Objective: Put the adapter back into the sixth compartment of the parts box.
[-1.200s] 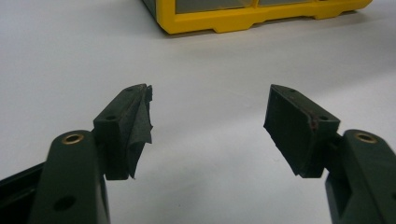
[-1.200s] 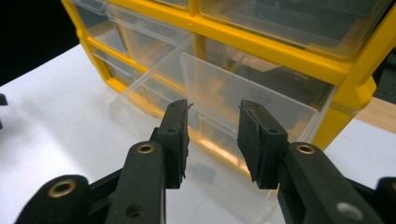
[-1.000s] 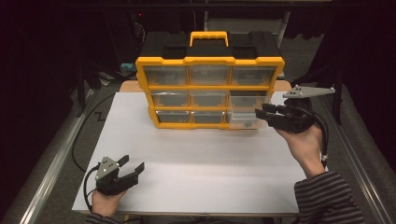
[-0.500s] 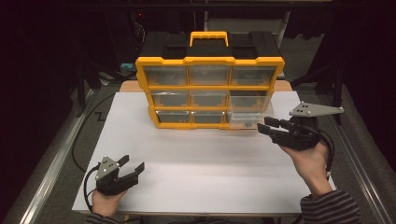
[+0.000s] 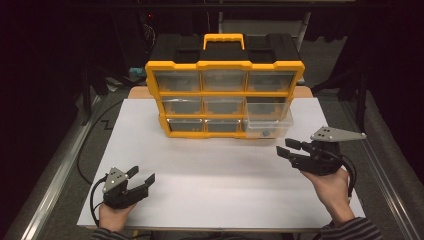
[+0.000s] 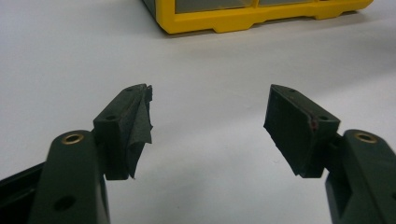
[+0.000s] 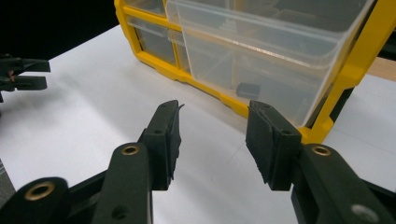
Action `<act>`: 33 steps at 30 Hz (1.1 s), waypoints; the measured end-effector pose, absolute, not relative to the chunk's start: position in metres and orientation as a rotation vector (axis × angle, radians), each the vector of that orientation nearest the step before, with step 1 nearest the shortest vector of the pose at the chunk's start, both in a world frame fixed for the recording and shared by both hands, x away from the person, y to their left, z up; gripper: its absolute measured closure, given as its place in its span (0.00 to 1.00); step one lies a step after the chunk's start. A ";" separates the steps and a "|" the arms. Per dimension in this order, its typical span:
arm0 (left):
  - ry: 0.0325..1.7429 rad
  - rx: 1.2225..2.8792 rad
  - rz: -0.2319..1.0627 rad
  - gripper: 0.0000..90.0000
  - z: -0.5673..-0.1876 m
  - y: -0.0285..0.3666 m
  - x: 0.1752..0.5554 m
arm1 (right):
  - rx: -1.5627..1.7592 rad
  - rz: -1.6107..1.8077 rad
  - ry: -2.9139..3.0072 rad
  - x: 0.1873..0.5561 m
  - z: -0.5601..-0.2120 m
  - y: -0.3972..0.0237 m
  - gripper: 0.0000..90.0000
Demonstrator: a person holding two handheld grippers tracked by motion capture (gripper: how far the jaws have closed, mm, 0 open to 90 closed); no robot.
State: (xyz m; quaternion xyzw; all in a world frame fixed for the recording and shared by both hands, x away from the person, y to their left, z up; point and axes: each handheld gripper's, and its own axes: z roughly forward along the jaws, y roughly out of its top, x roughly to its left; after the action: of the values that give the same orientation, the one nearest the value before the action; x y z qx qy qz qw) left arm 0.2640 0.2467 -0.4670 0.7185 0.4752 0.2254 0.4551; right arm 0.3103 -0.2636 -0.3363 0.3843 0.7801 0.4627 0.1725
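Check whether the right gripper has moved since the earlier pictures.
Yes. The right gripper has drawn back from the yellow drawer organiser toward the white table's near edge; its empty jaws have just been opening.

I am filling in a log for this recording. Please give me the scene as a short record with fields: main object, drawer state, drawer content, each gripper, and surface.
main object: yellow drawer organizer, upright at the back of the table, black carry handle on top
drawer state: clear drawer at the lower right pulled partly out
drawer content: one small dark piece inside
left gripper: open, holds nothing, resting low at the near left
right gripper: open, jaws have just been opening, nothing between them, pointing toward the pulled drawer
surface: white table
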 end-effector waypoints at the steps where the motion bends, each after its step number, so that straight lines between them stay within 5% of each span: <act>1: 1.173 1.772 0.556 0.36 -0.467 0.247 0.264 | 1.099 1.313 2.212 0.309 -0.339 -0.264 0.61; 33: 1.176 1.772 0.555 0.36 -0.467 0.246 0.264 | 1.174 1.331 2.118 0.292 -0.392 -0.293 0.49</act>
State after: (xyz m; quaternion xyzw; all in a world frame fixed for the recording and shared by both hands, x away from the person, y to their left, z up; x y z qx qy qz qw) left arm 0.2638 0.2464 -0.4671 0.7180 0.4765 0.2251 0.4546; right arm 0.2921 -0.2926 -0.3917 0.4174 0.7528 0.4731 0.1879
